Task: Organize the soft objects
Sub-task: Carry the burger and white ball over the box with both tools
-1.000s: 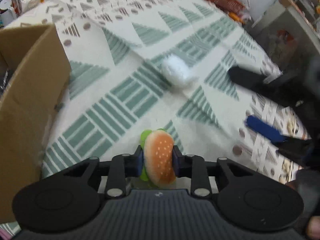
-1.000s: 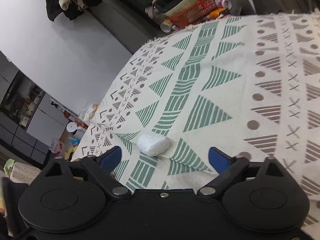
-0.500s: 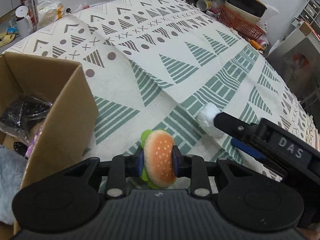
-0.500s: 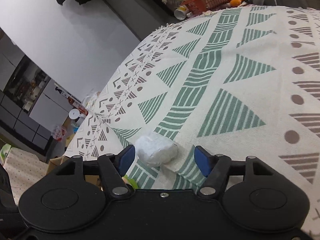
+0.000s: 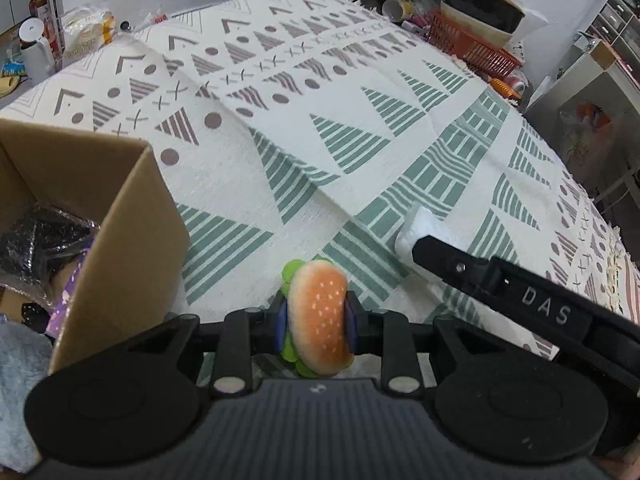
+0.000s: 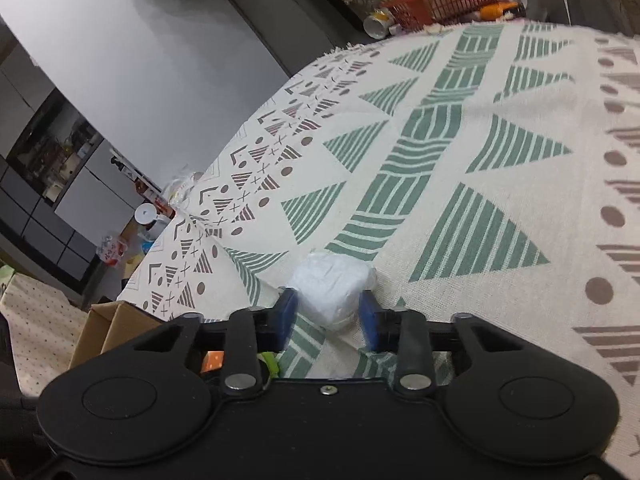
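So the plush burger (image 5: 318, 316) is pinched tight between the blue-padded fingers (image 5: 282, 326) of the left gripper (image 5: 316, 322), low in the centre of the left wrist view, bun side turned to the camera with green lettuce bits poking out on its left edge. It's held up off the patterned tablecloth (image 5: 360, 128), just right of the open cardboard box (image 5: 132, 240) that fills the left side of that frame. Inside the box, some dark crinkly plastic (image 5: 36, 240) and a grey-blue fuzzy thing (image 5: 16, 364) can be made out at the far left edge.

In the right wrist view, the right gripper (image 6: 328, 318) is seen with its fingers (image 6: 286, 316) closed in on either side of the white soft bundle (image 6: 330, 290), both pads touching it, while it sits on the cloth just below frame centre. Whether it's actually squeezed or lifted can't be told. The same bundle (image 5: 416, 226) is partly visible in the left view, right of centre, with the right gripper's black arm marked "DAS" (image 5: 520, 300) lying across it.

A red basket (image 5: 468, 46) and some clutter are found at the upper right, past the table's far edge.
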`<act>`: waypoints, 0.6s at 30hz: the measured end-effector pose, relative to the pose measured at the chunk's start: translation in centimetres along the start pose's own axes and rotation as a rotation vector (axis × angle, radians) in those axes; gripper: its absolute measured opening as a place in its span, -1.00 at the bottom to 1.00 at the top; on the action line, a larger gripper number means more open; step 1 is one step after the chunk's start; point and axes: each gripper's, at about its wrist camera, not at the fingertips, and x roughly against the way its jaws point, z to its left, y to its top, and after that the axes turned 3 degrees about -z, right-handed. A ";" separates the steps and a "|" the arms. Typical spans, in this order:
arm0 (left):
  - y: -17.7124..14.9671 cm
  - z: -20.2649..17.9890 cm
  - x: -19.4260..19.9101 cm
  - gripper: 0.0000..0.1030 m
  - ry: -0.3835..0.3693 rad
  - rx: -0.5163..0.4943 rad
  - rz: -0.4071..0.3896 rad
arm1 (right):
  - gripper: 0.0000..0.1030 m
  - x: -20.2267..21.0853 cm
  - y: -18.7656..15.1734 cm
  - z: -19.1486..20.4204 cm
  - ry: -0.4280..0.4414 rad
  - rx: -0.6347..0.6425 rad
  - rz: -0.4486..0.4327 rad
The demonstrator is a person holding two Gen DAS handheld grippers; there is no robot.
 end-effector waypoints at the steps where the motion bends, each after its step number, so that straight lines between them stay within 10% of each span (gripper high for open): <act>1: 0.0 -0.1 0.3 -0.48 -0.005 0.002 -0.003 | -0.36 0.5 0.0 0.2 -0.008 0.004 -0.010; 18: -2.0 -1.0 9.1 -0.48 -0.085 -0.065 -0.091 | -0.42 10.1 -1.5 3.0 -0.113 0.026 -0.119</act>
